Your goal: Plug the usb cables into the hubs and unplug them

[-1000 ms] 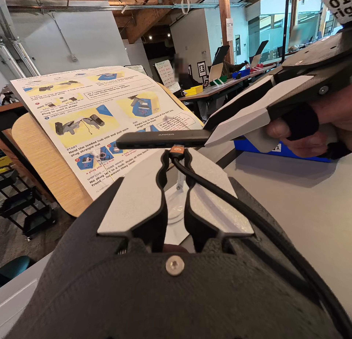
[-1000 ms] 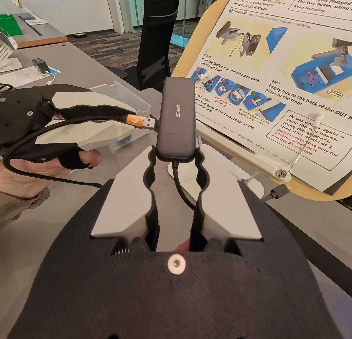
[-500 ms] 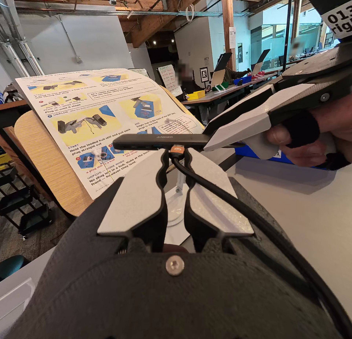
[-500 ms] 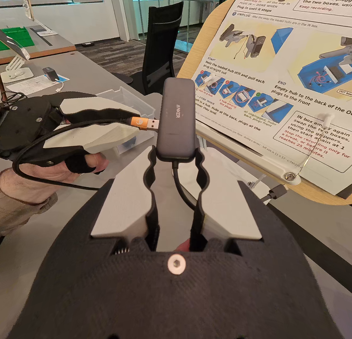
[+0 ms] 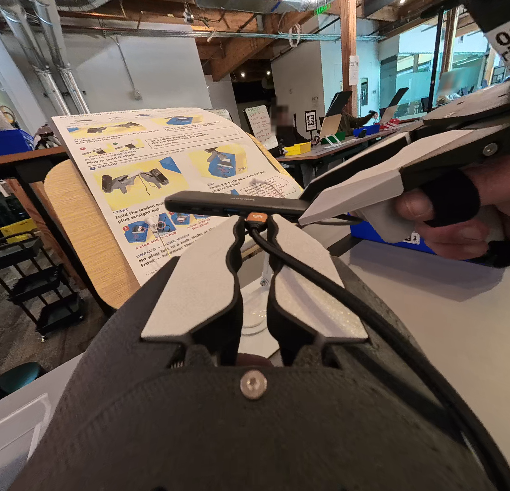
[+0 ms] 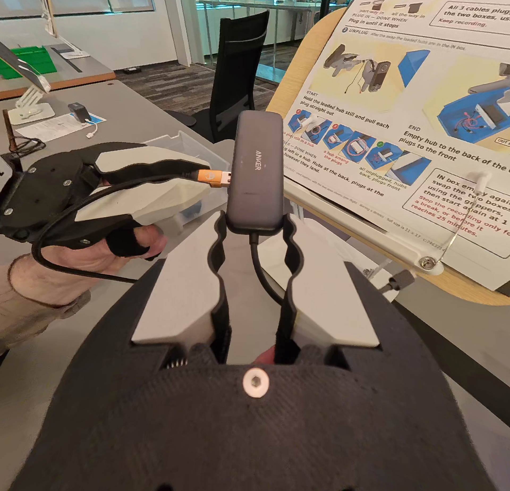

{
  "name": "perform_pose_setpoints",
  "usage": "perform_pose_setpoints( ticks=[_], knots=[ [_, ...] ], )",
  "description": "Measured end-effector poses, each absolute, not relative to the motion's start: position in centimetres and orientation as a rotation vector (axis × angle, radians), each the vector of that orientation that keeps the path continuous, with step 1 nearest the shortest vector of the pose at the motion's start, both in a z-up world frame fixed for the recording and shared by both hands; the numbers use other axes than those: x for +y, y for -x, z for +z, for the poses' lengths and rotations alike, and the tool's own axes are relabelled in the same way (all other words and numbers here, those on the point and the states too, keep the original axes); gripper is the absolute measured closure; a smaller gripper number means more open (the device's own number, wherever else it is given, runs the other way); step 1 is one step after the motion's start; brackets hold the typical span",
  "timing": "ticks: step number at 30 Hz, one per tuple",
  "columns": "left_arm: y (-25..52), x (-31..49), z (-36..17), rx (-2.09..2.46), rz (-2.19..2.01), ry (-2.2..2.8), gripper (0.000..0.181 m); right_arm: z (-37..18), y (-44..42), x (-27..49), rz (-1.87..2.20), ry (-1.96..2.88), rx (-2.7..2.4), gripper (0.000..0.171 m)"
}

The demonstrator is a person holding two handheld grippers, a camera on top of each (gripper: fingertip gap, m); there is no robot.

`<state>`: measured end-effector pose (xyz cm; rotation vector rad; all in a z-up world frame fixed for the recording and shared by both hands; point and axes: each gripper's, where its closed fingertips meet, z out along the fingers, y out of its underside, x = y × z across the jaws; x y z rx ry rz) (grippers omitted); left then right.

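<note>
Left gripper (image 5: pixel 256 223) pinches the orange-collared black USB cable plug (image 6: pixel 214 178), its metal tip at the side port of the slim dark-grey hub (image 6: pixel 255 171) clamped in the right gripper (image 6: pixel 255 223); plugging-in appears underway, needing a straight, level push.

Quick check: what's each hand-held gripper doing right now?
Left hand-held gripper: closed on the orange USB plug.
Right hand-held gripper: closed on the grey hub.

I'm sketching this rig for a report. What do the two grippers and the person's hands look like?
Both the left gripper and right gripper have black textured bodies, a silver screw and pale grey wavy-edged fingers lined with black. A black finger loop crosses the left hand, above a beige sleeve.
</note>
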<state>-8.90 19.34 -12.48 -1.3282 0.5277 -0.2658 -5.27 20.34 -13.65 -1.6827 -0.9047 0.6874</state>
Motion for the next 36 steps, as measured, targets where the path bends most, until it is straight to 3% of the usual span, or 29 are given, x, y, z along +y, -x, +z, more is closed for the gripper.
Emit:
perform_pose_setpoints(
  ticks=[33, 36],
  knots=[
    [9.3, 19.2, -12.2, 0.548, -0.341, 1.303, 0.166, -12.8, 6.0, 19.8, 0.627, 1.630, -0.940, 0.131],
    [9.4, 18.9, -12.0, 0.599, -0.360, 1.296, 0.154, -12.5, 5.6, 19.9, 0.641, 1.619, -0.923, 0.132]
  ],
)
